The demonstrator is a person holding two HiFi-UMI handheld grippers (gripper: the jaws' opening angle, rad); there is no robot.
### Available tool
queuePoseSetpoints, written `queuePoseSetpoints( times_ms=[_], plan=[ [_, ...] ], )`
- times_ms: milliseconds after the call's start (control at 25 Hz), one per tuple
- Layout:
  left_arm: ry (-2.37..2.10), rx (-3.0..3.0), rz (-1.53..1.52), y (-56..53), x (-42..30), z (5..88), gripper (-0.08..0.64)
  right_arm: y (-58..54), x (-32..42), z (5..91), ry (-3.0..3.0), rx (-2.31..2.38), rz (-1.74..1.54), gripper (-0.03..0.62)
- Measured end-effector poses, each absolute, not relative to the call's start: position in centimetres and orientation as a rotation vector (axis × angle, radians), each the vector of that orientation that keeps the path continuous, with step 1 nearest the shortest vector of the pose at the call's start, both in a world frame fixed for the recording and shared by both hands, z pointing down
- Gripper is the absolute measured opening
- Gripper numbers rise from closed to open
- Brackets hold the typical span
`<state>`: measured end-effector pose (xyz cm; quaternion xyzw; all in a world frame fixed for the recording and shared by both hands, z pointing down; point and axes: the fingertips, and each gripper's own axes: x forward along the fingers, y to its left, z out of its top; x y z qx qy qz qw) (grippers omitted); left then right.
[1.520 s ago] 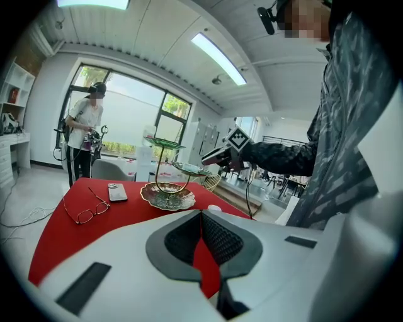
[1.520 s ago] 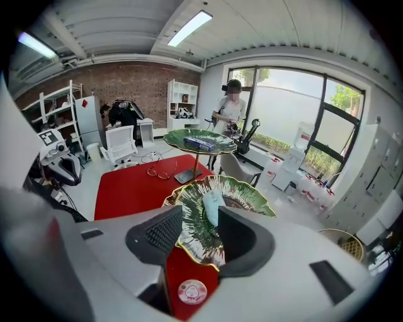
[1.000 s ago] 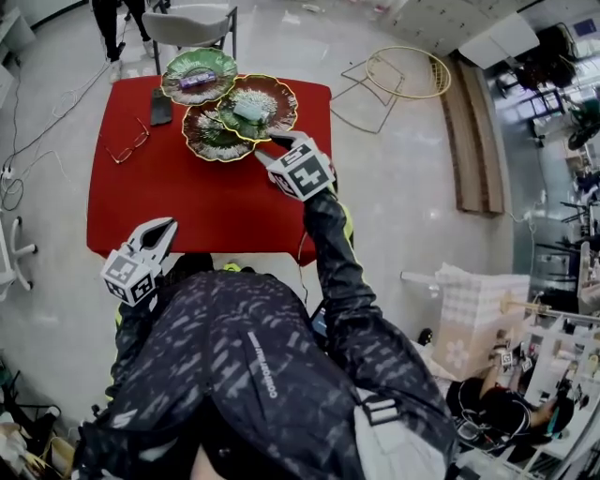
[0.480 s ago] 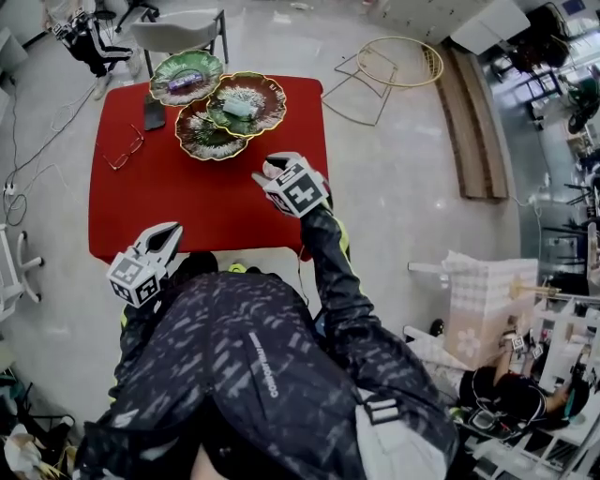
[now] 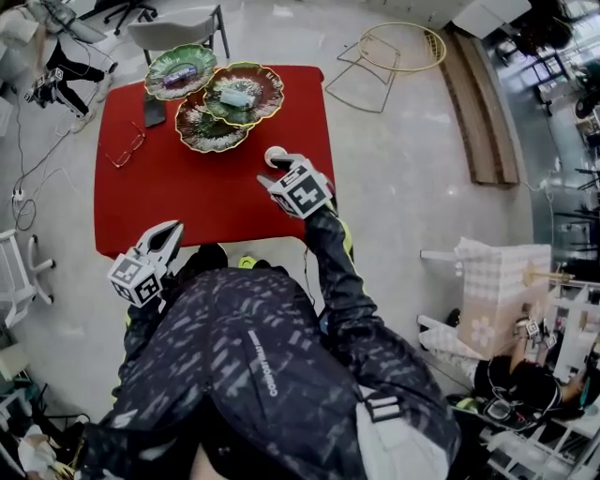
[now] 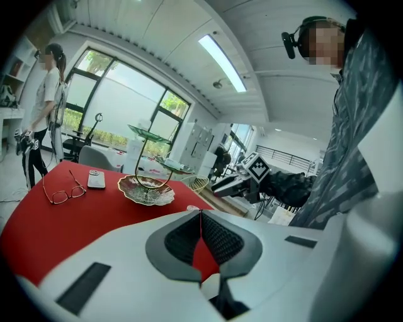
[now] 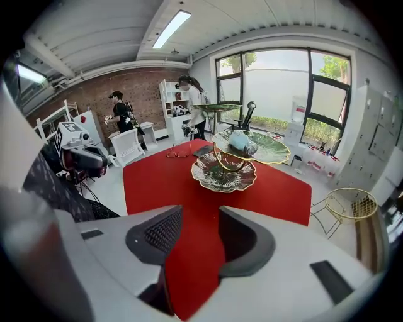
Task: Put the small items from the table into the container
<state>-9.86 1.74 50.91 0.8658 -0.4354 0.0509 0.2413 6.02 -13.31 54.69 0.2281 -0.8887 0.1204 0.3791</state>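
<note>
A tiered stand of three leaf-shaped dishes [image 5: 208, 131] stands at the far side of the red table [image 5: 187, 197]. Its middle dish [image 5: 244, 92] carries a pale item, and the green top dish [image 5: 180, 70] a purple one. Glasses [image 5: 124, 147] and a phone [image 5: 155, 111] lie to the left of the stand. A small white round thing [image 5: 275, 155] lies on the cloth at the tips of my right gripper [image 5: 281, 171], which is open with only red cloth between its jaws [image 7: 200, 236]. My left gripper [image 5: 164, 239] is shut and empty over the table's near edge.
A grey chair [image 5: 178, 26] stands behind the table. A gold wire basket [image 5: 403, 47] sits on the floor at the far right. A person [image 5: 56, 66] is at the far left, and cables lie on the floor there.
My right gripper has drawn back from the dish stand toward me and sunk nearer the cloth, still open. The left gripper has hardly moved.
</note>
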Motion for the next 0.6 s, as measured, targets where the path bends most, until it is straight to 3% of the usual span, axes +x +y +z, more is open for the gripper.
queuePoseSetpoints(
  times_ms=[600],
  plan=[
    [-1.187, 2.288, 0.105, 3.3, -10.9, 51.9, 0.012, -11.9, 8.0, 58.2, -2.249, 0.638, 0.401, 0.179]
  ],
)
